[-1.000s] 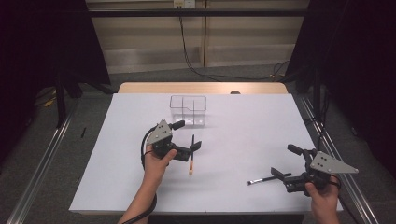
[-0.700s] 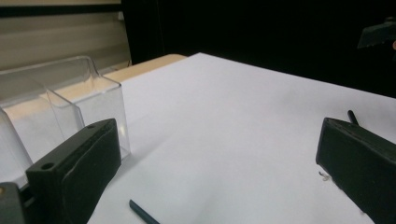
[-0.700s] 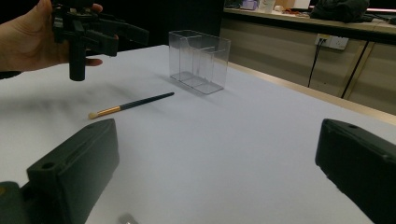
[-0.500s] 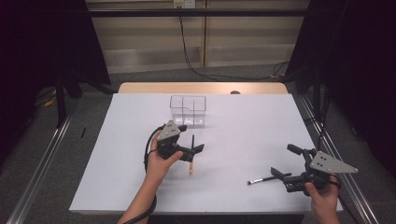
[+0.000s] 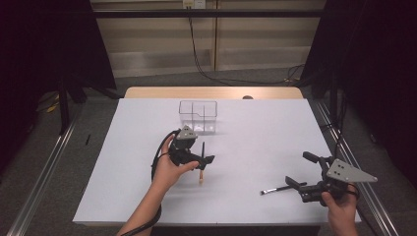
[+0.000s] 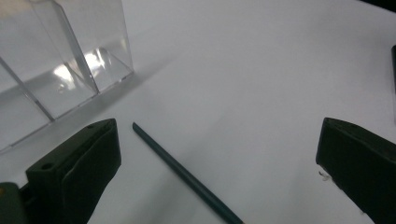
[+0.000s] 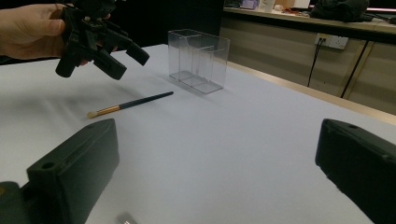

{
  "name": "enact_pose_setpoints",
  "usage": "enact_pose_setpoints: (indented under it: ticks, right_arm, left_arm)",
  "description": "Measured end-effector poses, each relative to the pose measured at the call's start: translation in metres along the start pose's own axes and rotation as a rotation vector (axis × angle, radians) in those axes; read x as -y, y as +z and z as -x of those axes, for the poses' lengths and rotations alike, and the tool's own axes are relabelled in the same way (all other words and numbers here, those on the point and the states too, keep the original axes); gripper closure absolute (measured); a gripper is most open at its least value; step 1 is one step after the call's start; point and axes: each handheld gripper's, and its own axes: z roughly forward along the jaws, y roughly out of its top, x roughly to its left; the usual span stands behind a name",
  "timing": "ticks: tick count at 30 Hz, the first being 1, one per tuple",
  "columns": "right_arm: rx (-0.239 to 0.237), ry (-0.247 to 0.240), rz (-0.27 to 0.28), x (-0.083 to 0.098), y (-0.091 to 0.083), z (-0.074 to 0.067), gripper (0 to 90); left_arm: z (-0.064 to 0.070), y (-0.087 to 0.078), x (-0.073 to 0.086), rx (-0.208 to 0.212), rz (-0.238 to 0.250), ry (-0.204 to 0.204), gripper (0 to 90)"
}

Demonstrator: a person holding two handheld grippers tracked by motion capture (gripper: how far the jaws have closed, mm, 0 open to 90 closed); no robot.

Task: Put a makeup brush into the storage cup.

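Now we are lowering the left gripper [image 5: 202,160], jaws wide open, closer over the gold-ferruled brush [image 5: 201,164], readying a pinch; right gripper [image 5: 295,183] open too.

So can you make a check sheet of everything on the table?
Surface: white table, bare wood strip at the far edge.
Job's things: green-handled brush under the left claw; second brush by the right claw; clear divided box, nothing seen inside.
Clutter: nothing seen.
Grippers: both open, neither holding anything.
Cables: black cable looping from the left claw.
Surroundings: dark curtains, wall socket.
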Motion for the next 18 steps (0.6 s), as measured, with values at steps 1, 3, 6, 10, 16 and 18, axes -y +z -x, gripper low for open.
enact_pose_setpoints:
  ticks: [1, 3, 6, 10, 16, 18]
  right_arm:
    - [0.001, 0.0, 0.001, 0.0, 0.0, 0.0, 0.0]
    - [0.0, 0.0, 0.0, -0.0001, -0.0002, 0.0, 0.0]
    - [0.0, -0.002, -0.001, 0.0, -0.0002, 0.0003, 0.0]
    - [0.0, -0.002, -0.001, 0.0, 0.0001, 0.0001, 0.0]
    - [0.001, -0.005, -0.003, 0.0001, -0.0003, 0.0007, 0.0]
    - [0.002, -0.004, -0.002, 0.0, -0.0007, 0.0008, 0.0]
  left_arm:
    - [-0.0003, 0.0002, -0.001, -0.008, -0.023, 0.0, 0.0]
    - [-0.0002, 0.0007, -0.0017, -0.013, -0.03, -0.003, 0.0]
    - [-0.0003, 0.0017, -0.0043, -0.014, -0.081, -0.024, 0.0]
    - [-0.0001, 0.0044, -0.0061, -0.014, -0.133, -0.045, 0.0]
    - [0.0001, 0.0089, -0.0093, -0.027, -0.213, -0.072, 0.0]
    - [0.0, 0.0099, -0.0095, -0.026, -0.232, -0.088, 0.0]
